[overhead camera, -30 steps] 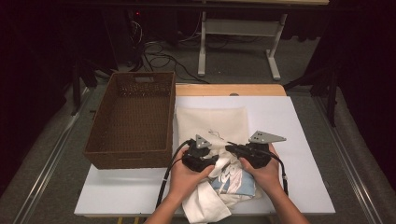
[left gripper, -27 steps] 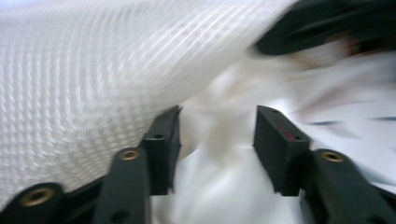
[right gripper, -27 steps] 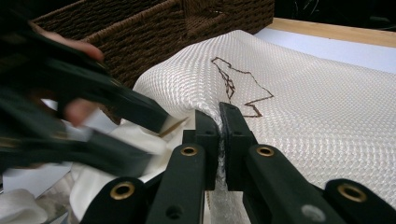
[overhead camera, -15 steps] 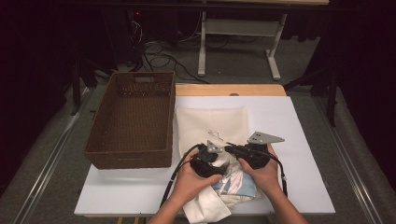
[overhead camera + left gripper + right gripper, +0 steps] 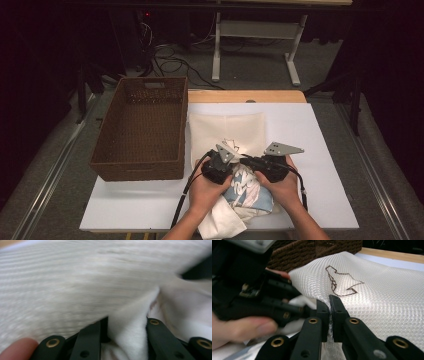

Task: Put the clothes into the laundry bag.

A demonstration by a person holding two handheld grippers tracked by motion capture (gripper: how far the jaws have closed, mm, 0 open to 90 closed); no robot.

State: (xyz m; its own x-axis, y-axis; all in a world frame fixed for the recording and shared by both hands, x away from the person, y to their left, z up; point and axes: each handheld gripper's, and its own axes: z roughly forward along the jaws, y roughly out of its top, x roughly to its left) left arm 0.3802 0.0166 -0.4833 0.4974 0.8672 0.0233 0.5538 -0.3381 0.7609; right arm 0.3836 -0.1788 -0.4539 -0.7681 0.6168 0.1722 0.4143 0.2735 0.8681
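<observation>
Mesh bag point(image 5: 372, 297) pinched in right hand-held gripper point(image 5: 329, 305).

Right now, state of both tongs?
Left tongs: just been closing, white cloth between the jaws.
Right tongs: shut on mesh bag.

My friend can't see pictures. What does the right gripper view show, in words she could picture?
Two black jaws of the right claw are pinched shut on the edge of a white mesh bag with a brown outline drawing stitched on it. At the left, a hand holds the other claw close by, with a brown woven basket behind.
</observation>
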